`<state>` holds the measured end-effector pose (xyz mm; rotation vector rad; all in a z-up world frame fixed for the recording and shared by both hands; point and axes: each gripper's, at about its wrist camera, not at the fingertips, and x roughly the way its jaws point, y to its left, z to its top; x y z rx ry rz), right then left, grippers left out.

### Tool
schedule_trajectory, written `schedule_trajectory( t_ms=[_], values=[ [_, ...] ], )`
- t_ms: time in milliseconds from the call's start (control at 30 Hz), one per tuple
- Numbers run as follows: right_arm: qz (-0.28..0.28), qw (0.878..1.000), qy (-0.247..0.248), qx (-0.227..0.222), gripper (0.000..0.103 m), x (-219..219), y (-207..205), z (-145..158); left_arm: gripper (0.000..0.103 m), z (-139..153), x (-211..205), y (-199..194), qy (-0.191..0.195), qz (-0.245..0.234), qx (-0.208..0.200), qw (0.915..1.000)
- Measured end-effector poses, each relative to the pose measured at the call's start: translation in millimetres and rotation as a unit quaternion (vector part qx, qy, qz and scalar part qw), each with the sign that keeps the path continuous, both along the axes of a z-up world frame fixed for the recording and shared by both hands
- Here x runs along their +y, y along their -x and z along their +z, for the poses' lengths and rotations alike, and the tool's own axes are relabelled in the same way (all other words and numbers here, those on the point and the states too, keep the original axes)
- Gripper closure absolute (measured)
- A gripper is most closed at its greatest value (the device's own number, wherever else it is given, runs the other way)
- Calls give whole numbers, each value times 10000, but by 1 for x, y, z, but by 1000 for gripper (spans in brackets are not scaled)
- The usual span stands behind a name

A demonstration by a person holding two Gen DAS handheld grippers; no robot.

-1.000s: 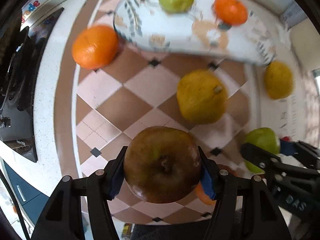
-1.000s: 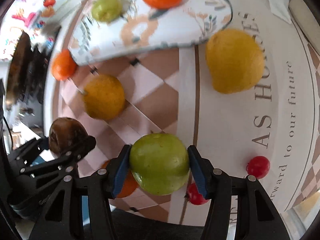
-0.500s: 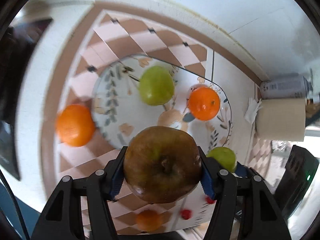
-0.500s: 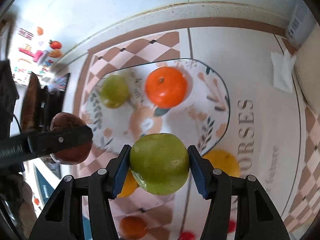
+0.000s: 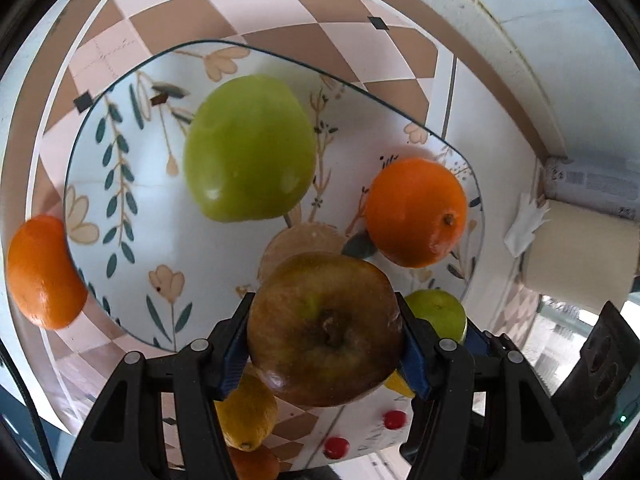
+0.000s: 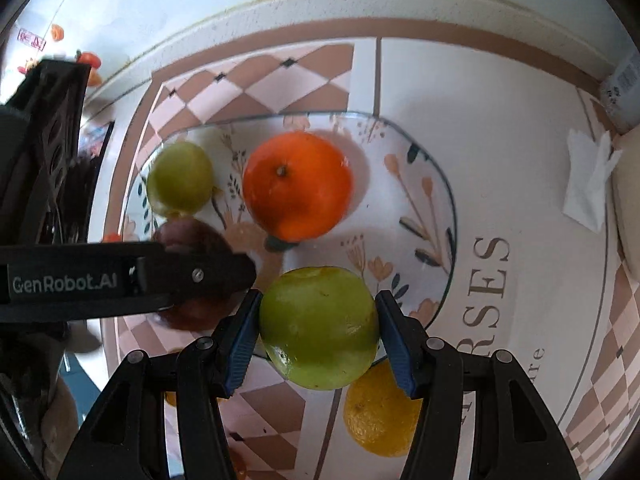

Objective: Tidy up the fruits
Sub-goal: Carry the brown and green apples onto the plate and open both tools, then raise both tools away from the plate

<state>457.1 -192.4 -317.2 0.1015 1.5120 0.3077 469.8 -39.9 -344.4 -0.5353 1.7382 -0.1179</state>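
Blue pads of the left claw (image 5: 325,336) are pressed against both flanks of a brown apple (image 5: 325,330), which is held at a medium opening with its stem pit turned toward the camera. The right claw (image 6: 319,334) is likewise closed to a medium width on a green apple (image 6: 319,326), with both pads in contact. Both claws are pointed steeply downward over the near edge of a flower-patterned plate (image 5: 120,240) that rests on the bench (image 6: 500,140). On the plate, a larger green apple (image 5: 250,148) is seen toward the left side and an orange (image 5: 416,212) toward the right side. In the left wrist view the open patch of plate is located directly ahead of the brown apple and below the larger green apple, so the coming placement is judged to turn on a short forward and downward travel into that gap. The green apple in the right claw is positioned at the plate's near rim, with free plate surface ahead and to its right, clear of the orange. The two claws are close beside each other, the left claw (image 6: 208,276) crossing the right wrist view from the left; contact between them is judged the main risk during release. Off the plate, a second orange (image 5: 42,272) is touching its left rim, and a lemon (image 6: 380,412) and small red fruits (image 5: 336,447) are left on the bench nearer the person.
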Motion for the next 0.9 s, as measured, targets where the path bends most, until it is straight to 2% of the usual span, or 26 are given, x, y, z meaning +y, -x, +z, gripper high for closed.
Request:
schedule_trajectory(
  t_ms=[100,167,200,267,367,433,600,700,900],
  values=[
    [41,10000,-26,-2,34,-1,2,1,40,0,-6,0,-42,-217,-47,9997],
    [32,10000,-4,-8,28,-2,2,3,30,2,-7,0,-16,-245,-83,9997],
    [16,10000,-39,0,25,-4,3,5,28,3,-8,-2,35,-252,-107,9996],
    [-24,10000,15,30,25,-7,2,9,20,9,-8,-3,-31,-333,-166,9993],
    [-110,9998,149,-3,20,-9,5,20,20,23,-9,-3,-273,-544,-370,9975],
    [-192,9997,174,-34,11,-13,7,27,20,33,-7,-1,-485,-653,-510,9954],
    [-408,9976,522,-212,10,-15,21,48,20,62,8,14,-1315,-799,-949,9835],
    [-535,9963,606,-307,7,-15,32,57,20,76,19,27,-1658,-814,-1169,9758],
    [-700,9940,665,-506,7,-13,54,77,20,100,32,55,-2042,-795,-1542,9634]
  ],
)
